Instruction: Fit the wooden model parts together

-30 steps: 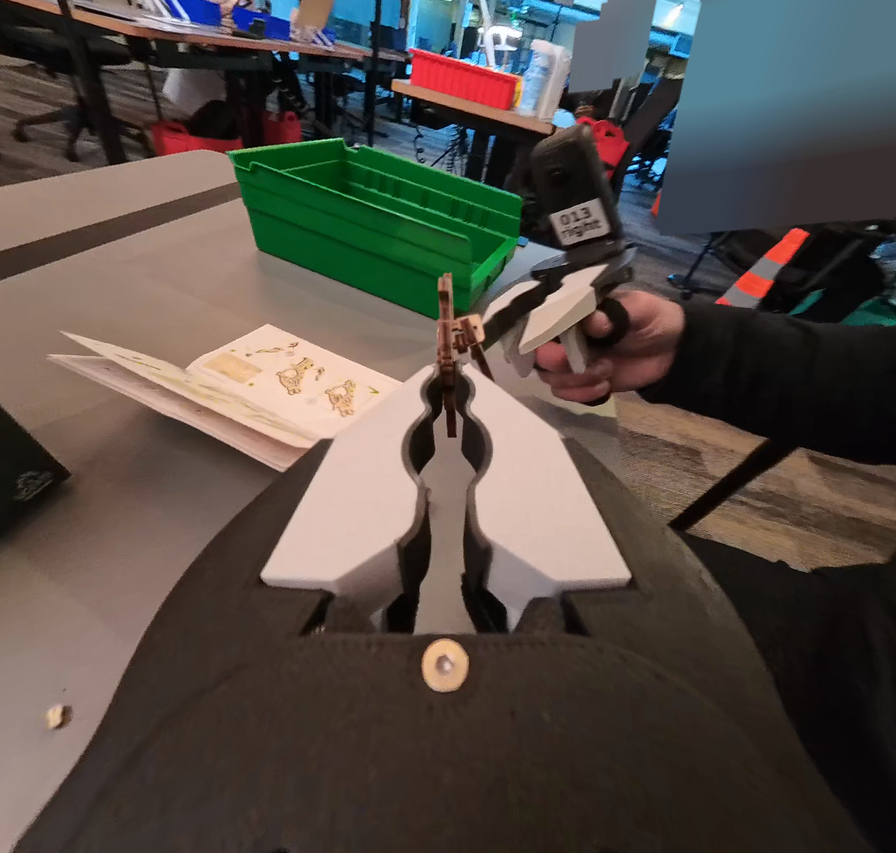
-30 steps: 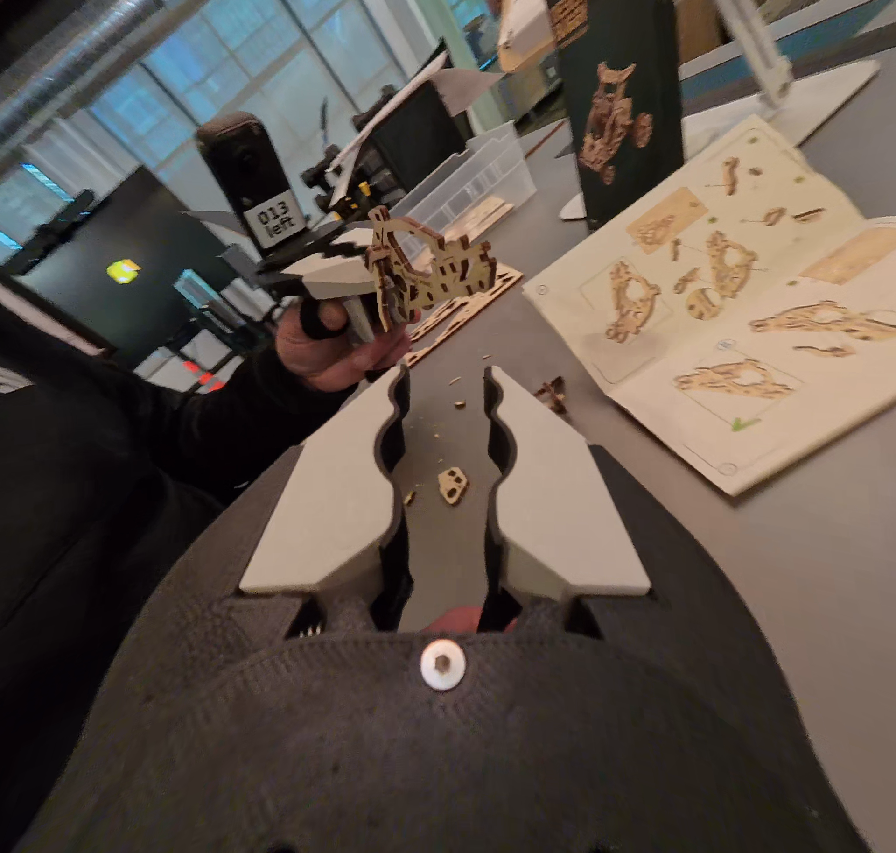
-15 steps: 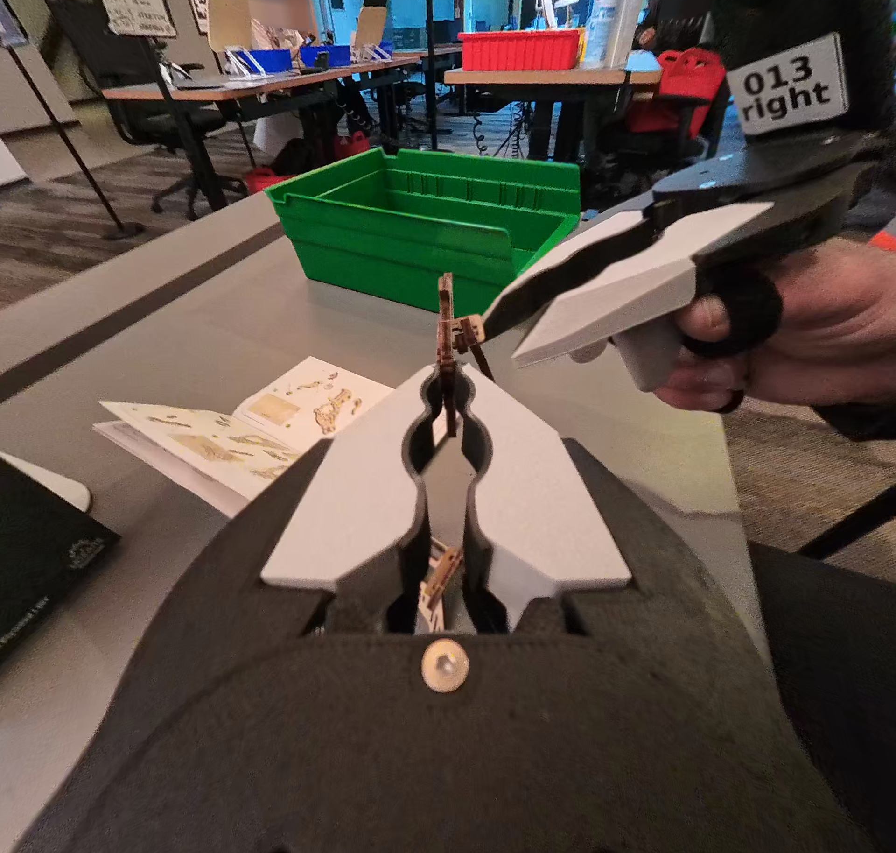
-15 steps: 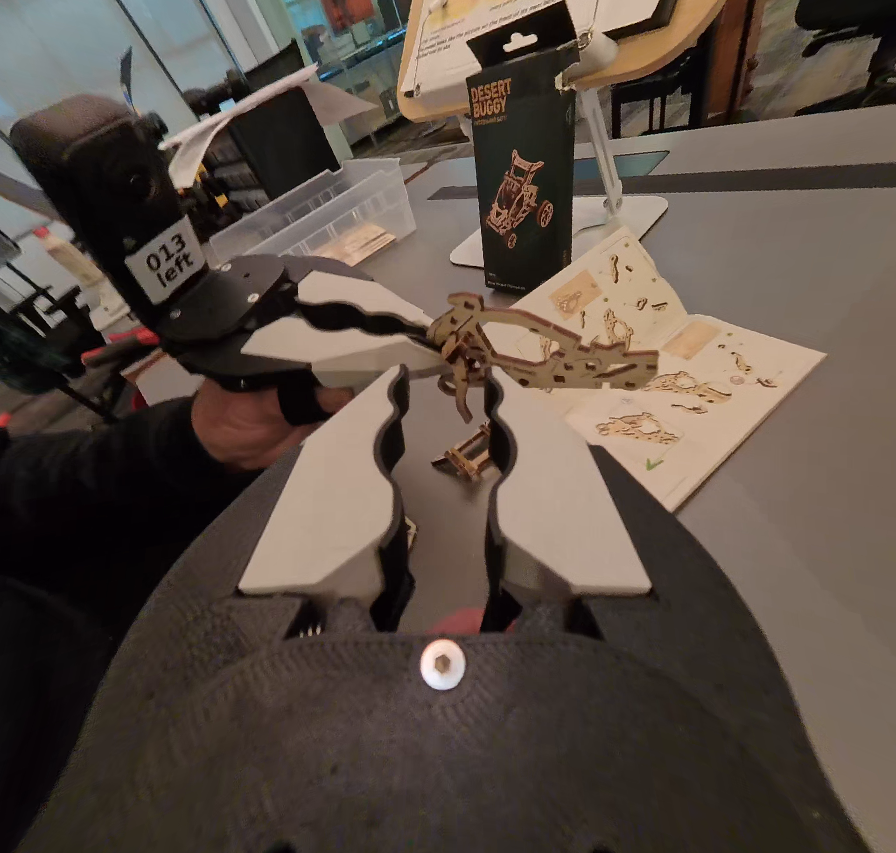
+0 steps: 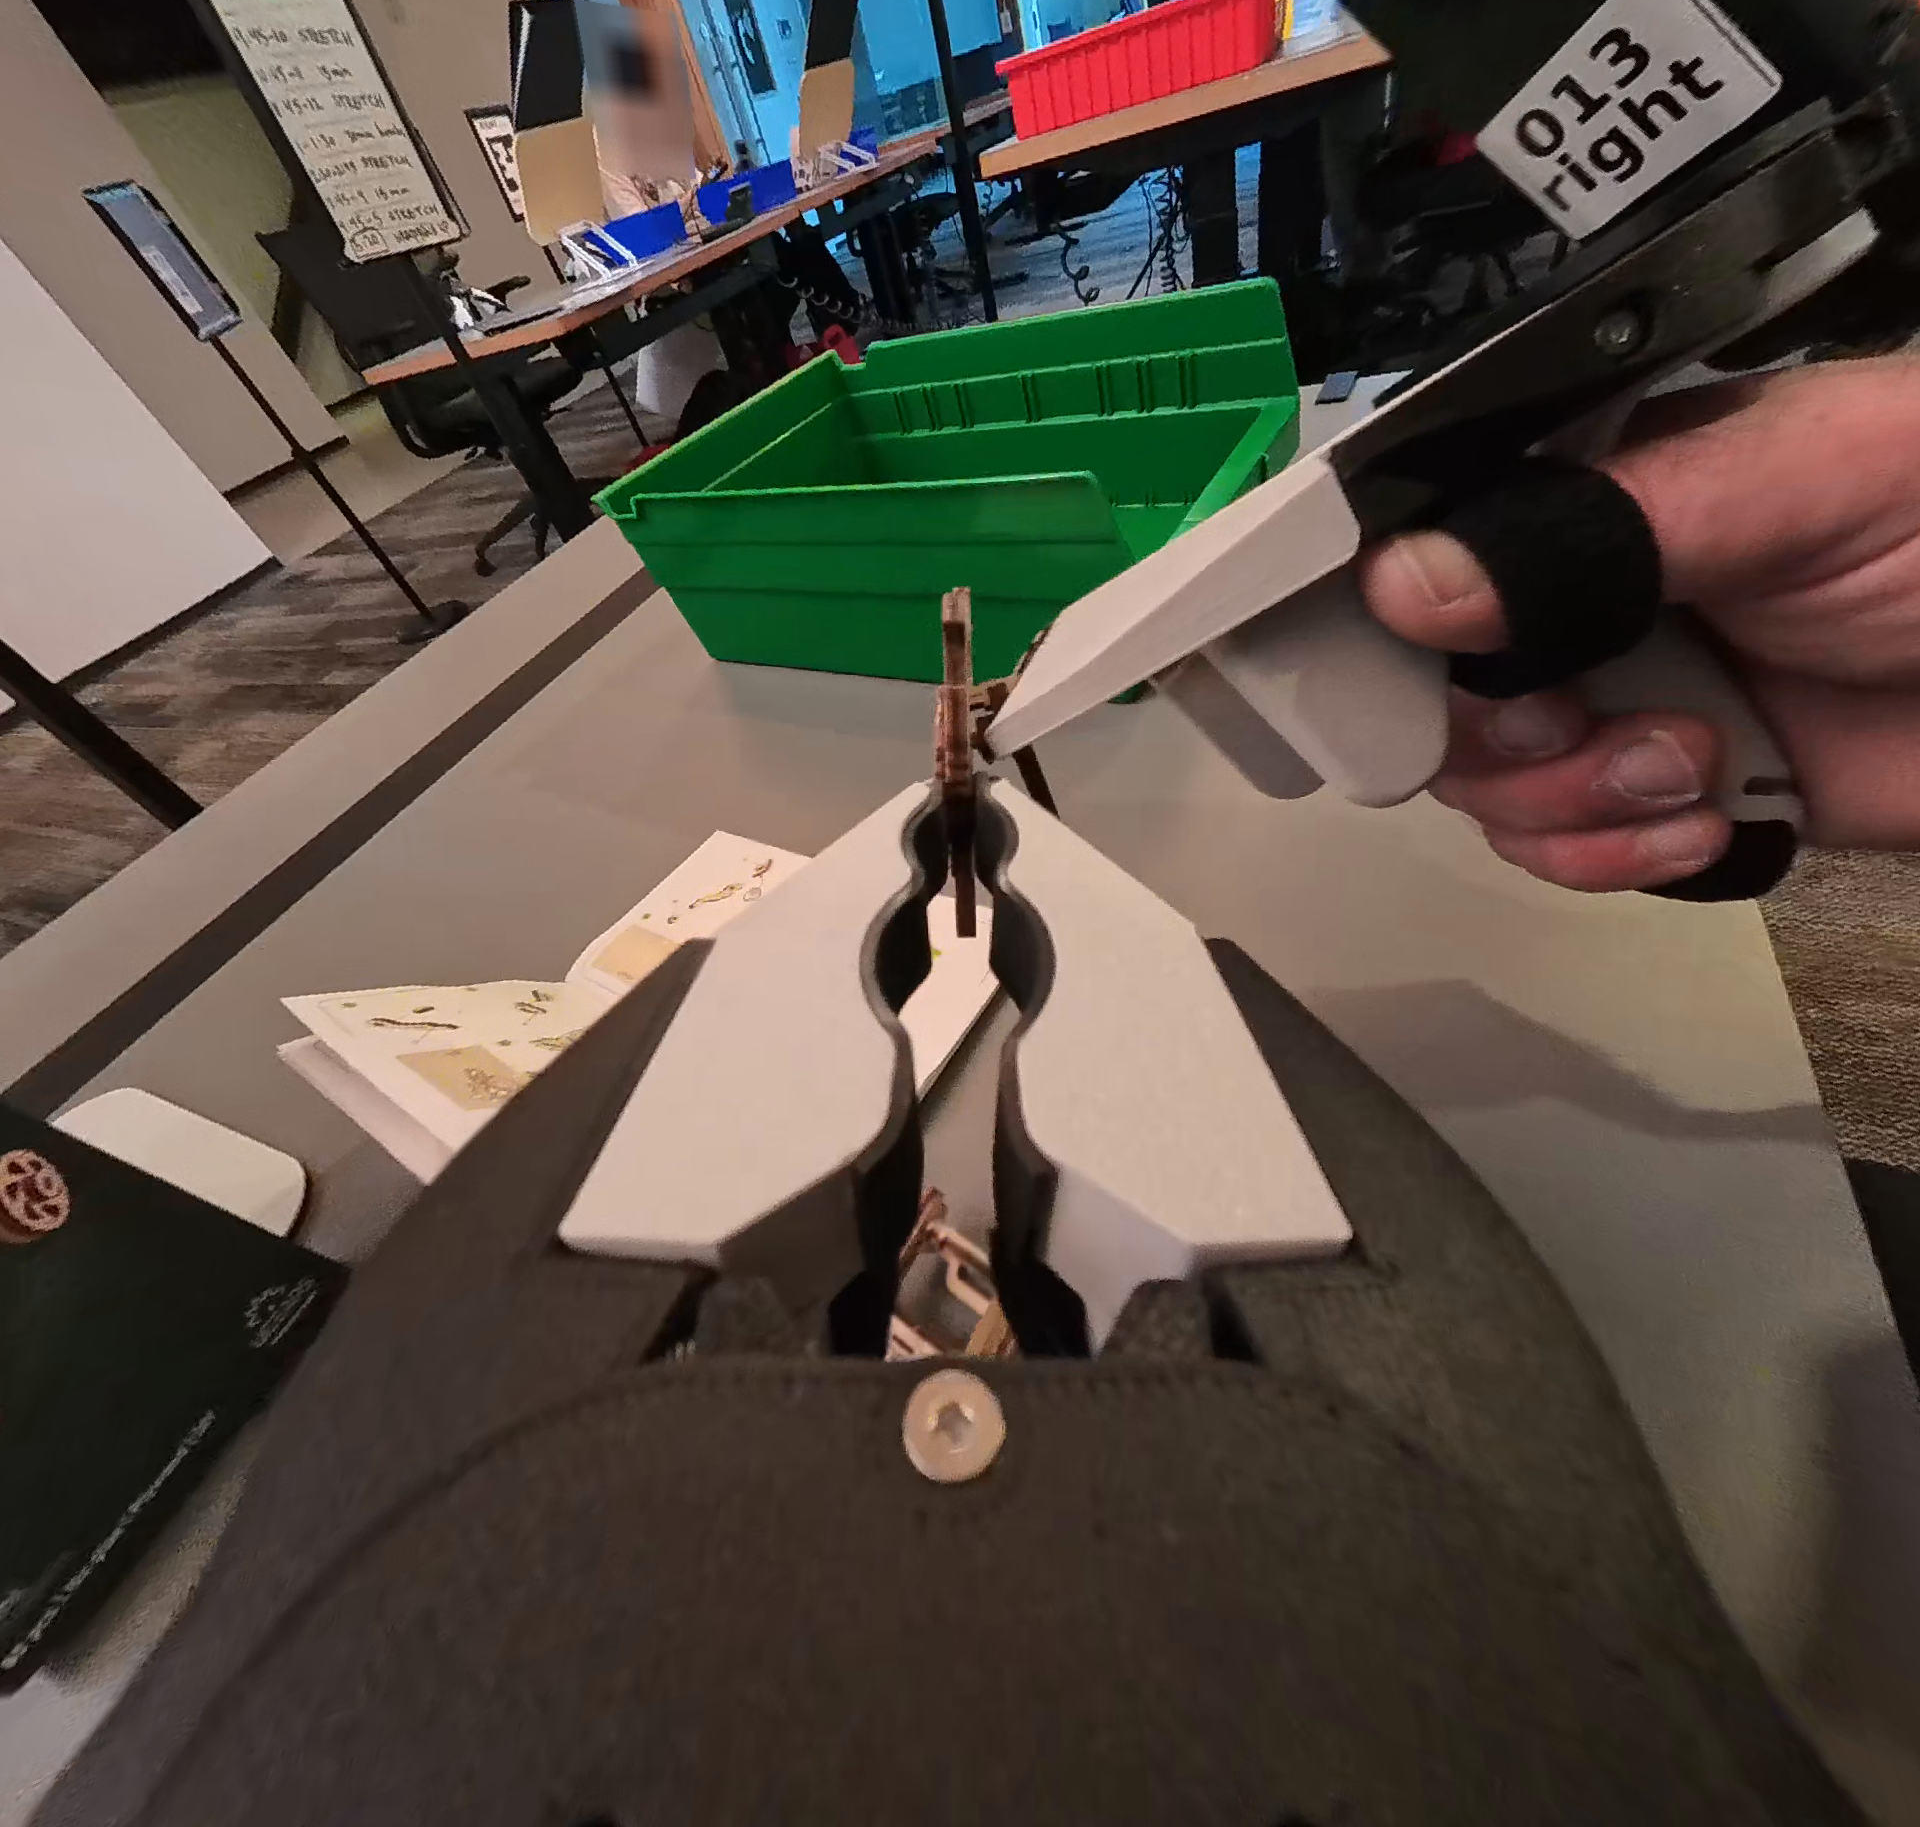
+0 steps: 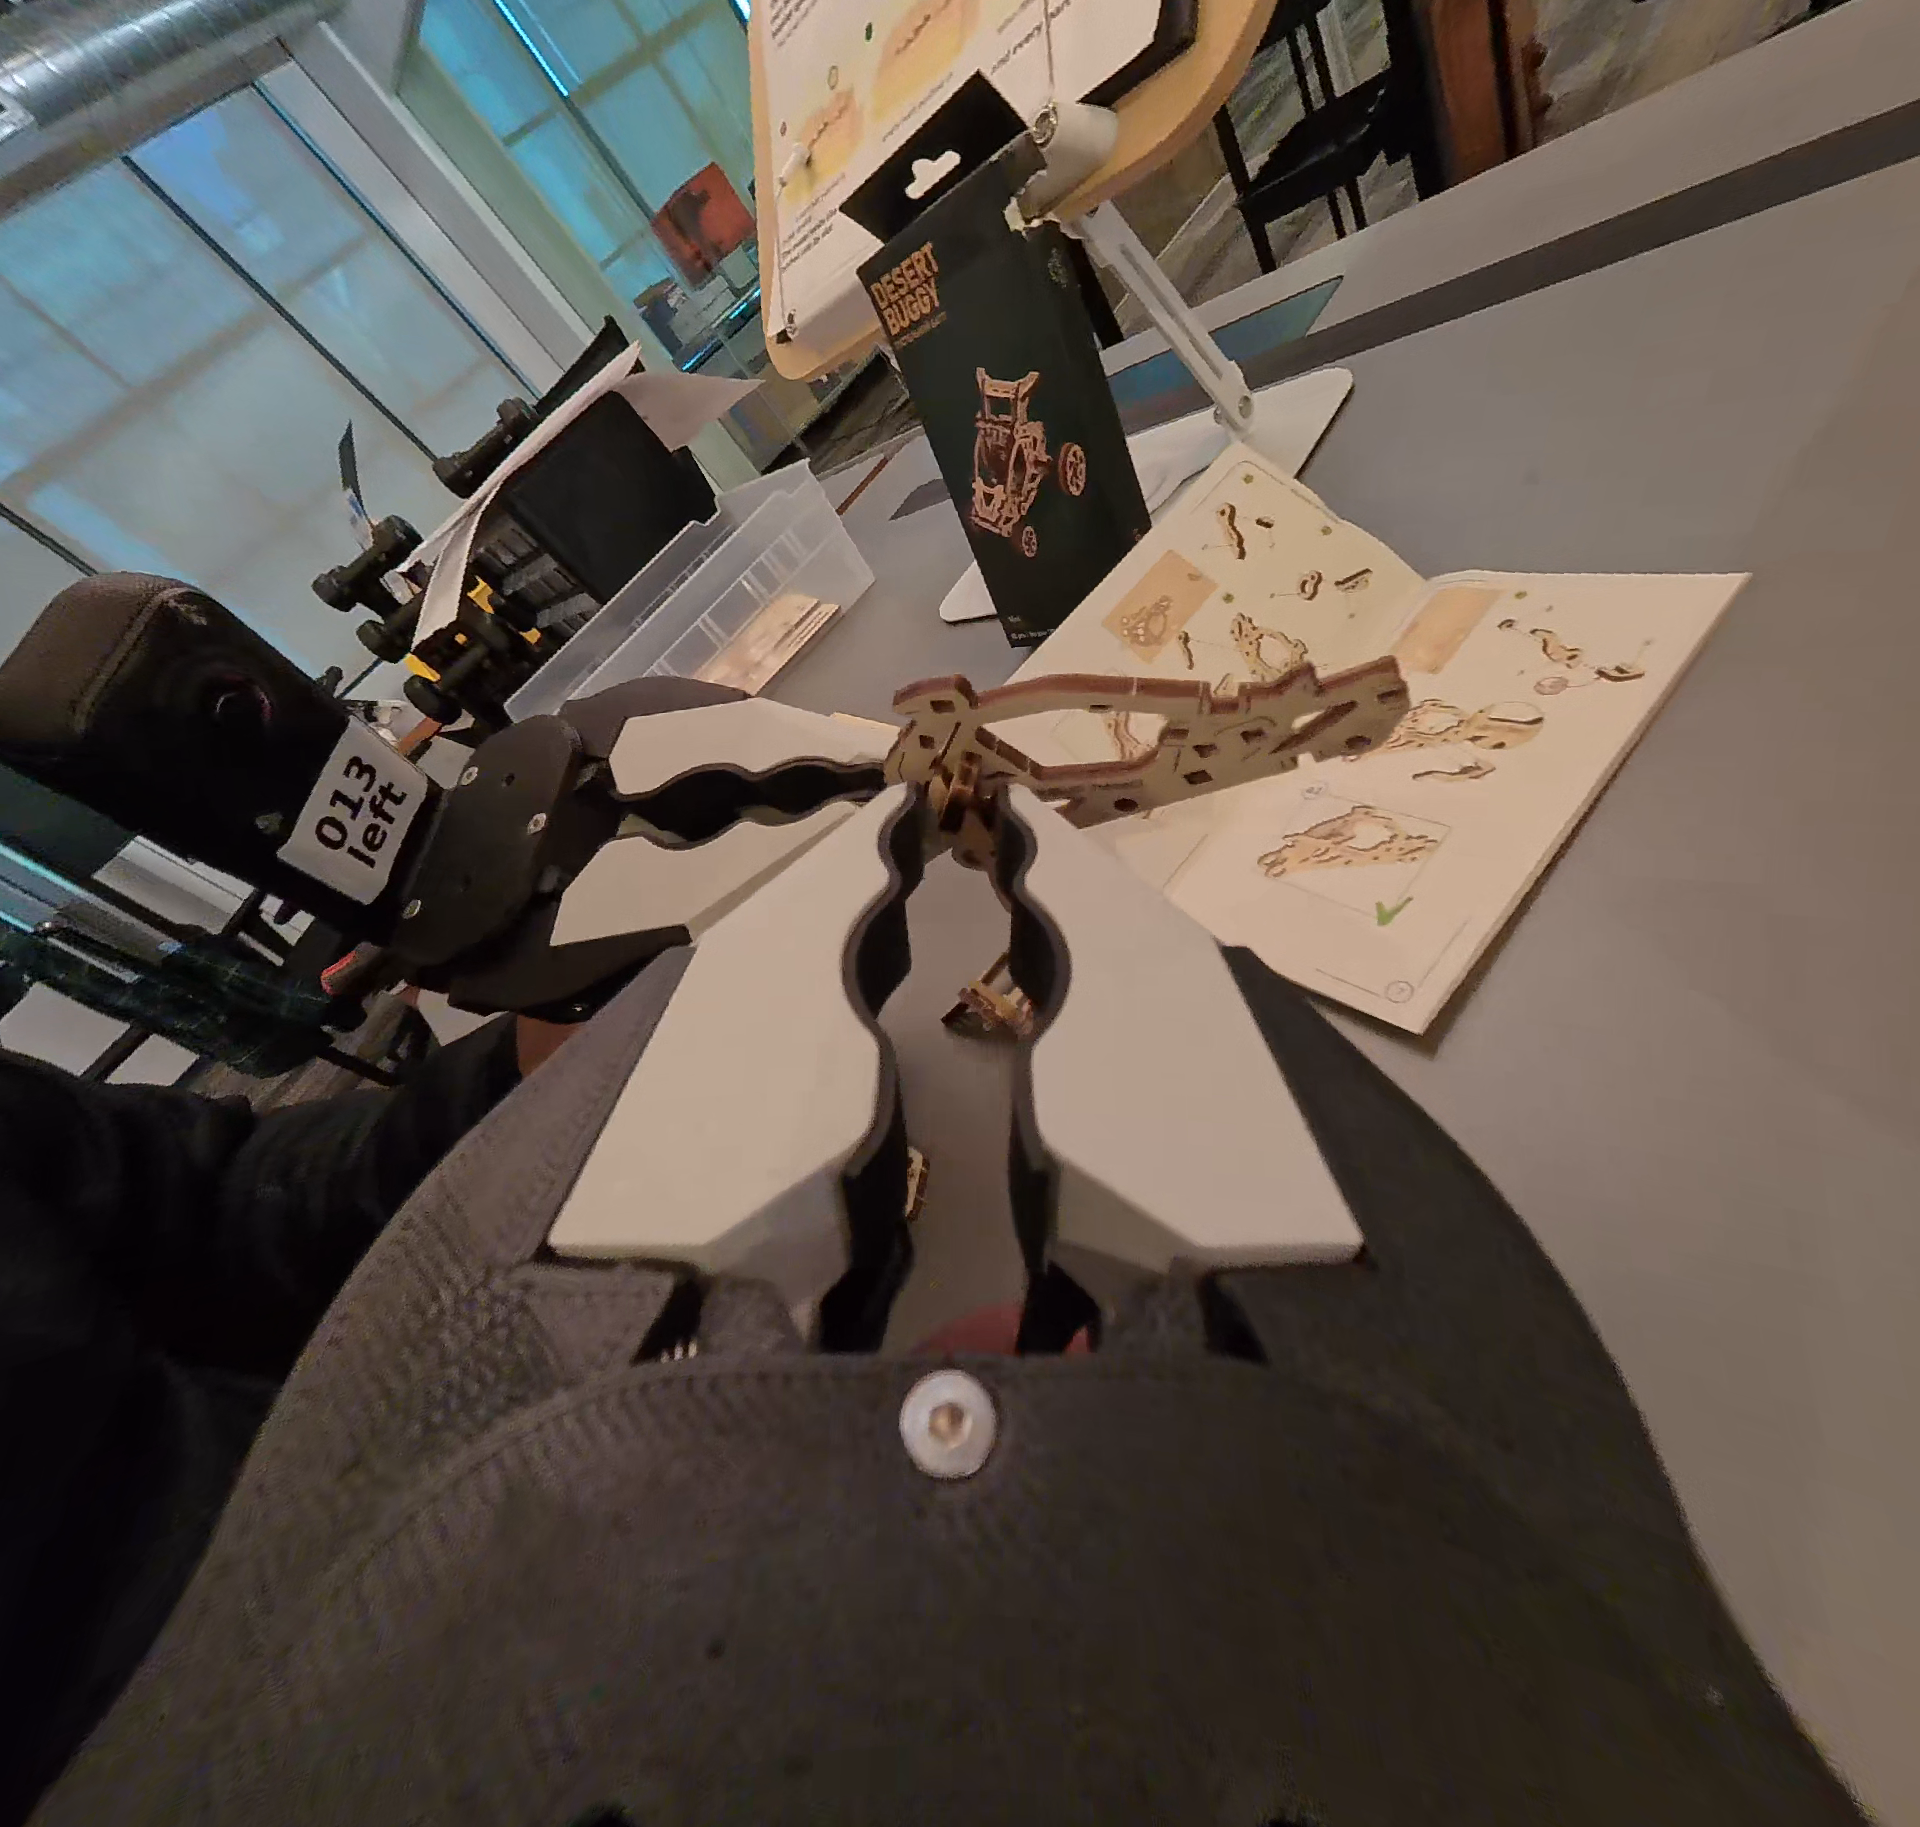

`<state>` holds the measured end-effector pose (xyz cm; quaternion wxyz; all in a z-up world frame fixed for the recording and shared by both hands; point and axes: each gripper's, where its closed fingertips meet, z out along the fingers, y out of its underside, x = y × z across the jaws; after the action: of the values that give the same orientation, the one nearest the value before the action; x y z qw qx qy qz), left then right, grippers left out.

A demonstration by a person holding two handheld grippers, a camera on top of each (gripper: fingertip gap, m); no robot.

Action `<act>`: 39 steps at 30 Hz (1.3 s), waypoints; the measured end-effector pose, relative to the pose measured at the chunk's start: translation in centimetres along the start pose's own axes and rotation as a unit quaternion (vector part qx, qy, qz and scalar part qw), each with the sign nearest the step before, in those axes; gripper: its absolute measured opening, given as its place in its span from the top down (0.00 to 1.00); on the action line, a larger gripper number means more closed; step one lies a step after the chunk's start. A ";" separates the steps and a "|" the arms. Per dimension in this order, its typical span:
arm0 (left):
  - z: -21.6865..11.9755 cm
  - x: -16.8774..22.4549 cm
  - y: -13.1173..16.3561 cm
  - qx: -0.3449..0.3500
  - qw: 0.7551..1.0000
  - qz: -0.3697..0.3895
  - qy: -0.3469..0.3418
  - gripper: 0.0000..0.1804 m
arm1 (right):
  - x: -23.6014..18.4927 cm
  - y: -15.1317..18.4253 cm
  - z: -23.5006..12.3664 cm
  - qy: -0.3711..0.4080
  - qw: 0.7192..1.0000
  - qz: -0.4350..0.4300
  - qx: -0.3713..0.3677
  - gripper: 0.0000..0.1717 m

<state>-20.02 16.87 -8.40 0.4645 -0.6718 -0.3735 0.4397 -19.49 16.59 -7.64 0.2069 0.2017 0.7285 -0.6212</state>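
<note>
- The right gripper [image 6: 954, 821], which stood open beside the model a moment ago, has now come in and closed its fingertips on a small wooden part [image 6: 961, 811] sticking out of the side of the long wooden frame [image 6: 1195, 738].
- The left gripper [image 5: 961, 832] has not changed: its pads stay clamped on the end of that frame, holding it edge-up in the air above the desk [image 5: 520, 790], near the instruction booklet [image 6: 1455, 759].
- My reading: one gripper steadies the frame while the other seats the small part, so a press-fit step is in hand, not yet clearly finished.
- From the left wrist view the right gripper's broad finger [image 5: 1174, 624] covers the joint, so how deep the part sits cannot be told.
- The right wrist view blurs the joint, and the slot and tab cannot be made out.
- More wooden parts [image 6: 992, 1008] lie on the desk below, partly hidden by the fingers.
- The green bin [image 5: 935, 489] sits behind; its inside is only partly visible.
</note>
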 end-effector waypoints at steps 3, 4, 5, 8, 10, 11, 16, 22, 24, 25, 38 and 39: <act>0.4 0.0 0.0 0.003 1.000 -0.005 0.001 0.99 | 0.4 -0.1 -0.1 0.011 1.000 -0.004 -0.001 0.94; 0.5 0.0 0.0 0.005 1.000 -0.009 0.001 0.99 | 0.5 -0.1 -0.2 0.014 1.000 -0.005 -0.001 0.92; 0.6 -0.1 0.0 0.007 1.000 -0.012 0.000 0.99 | 0.7 -0.1 -0.2 0.018 1.000 -0.004 -0.003 0.89; 0.9 -0.3 0.0 0.009 1.000 -0.010 0.000 0.99 | 1.0 0.1 -0.5 0.026 1.000 -0.003 -0.004 0.89; 1.1 -0.2 0.0 0.008 1.000 -0.009 0.002 0.99 | 1.1 0.0 -0.6 0.030 1.000 -0.001 -0.001 0.89; 1.2 -0.1 0.1 0.007 1.000 -0.003 0.000 0.99 | 1.1 0.0 -0.7 0.030 1.000 0.000 -0.001 0.89; 1.4 0.3 0.1 0.004 1.000 0.014 -0.002 0.99 | 1.3 -0.2 -0.6 0.034 0.999 0.005 0.002 0.94; 1.5 -0.6 0.7 0.001 1.000 -0.021 -0.004 0.99 | 2.0 -0.1 -1.0 0.036 0.999 0.033 0.001 0.89; 1.5 -0.8 0.9 -0.002 1.000 -0.018 -0.008 0.99 | 2.0 -0.1 -1.1 0.038 0.999 0.032 0.000 0.88; 1.5 -0.7 0.8 0.000 1.000 -0.021 -0.007 0.99 | 1.9 0.0 -1.0 0.038 0.999 0.030 -0.003 0.88; 1.7 -0.4 0.7 -0.001 1.000 -0.011 -0.009 0.99 | 2.0 -0.2 0.0 0.039 0.998 0.048 0.011 0.94; 1.6 -0.5 0.7 0.000 1.000 -0.012 -0.011 0.99 | 1.9 -0.3 0.1 0.037 0.998 0.052 0.016 0.95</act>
<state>-21.65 16.71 -9.20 0.4658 -0.6621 -0.3868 0.4415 -21.27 16.50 -8.48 0.2086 0.2653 0.7143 -0.6131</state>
